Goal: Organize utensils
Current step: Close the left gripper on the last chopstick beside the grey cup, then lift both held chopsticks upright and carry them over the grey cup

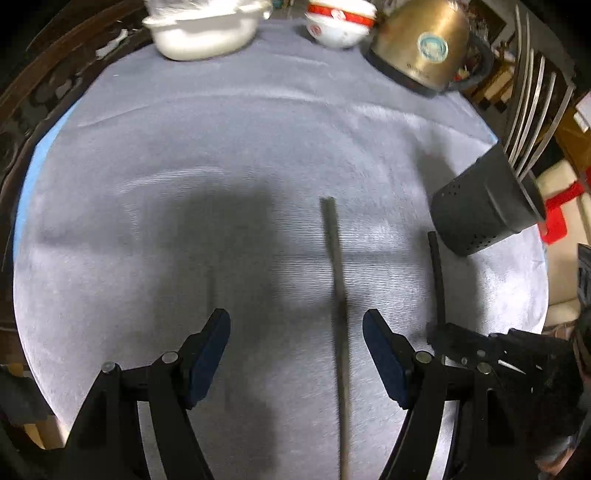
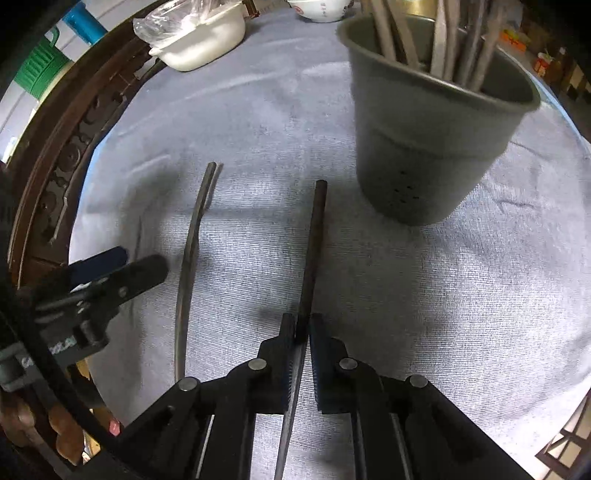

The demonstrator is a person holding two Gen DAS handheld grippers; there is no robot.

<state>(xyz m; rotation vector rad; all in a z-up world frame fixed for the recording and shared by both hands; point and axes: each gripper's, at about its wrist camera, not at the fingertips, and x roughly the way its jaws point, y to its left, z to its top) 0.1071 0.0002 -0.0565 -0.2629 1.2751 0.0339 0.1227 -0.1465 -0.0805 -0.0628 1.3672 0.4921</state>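
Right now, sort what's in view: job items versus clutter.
Job:
- dark chopstick clamped in right hand-held gripper
- loose dark chopstick on the cloth
- dark grey perforated utensil holder

Clutter:
- brass-coloured kettle
- white red-banded bowl
- white plastic tub

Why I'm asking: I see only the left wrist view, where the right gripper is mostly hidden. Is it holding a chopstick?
Observer: Yes. The right gripper is shut on a dark chopstick, which points toward the grey holder.
Operator: Can you see into the holder?
Observer: Yes, its open mouth shows several pale handles standing inside, with gaps between them.
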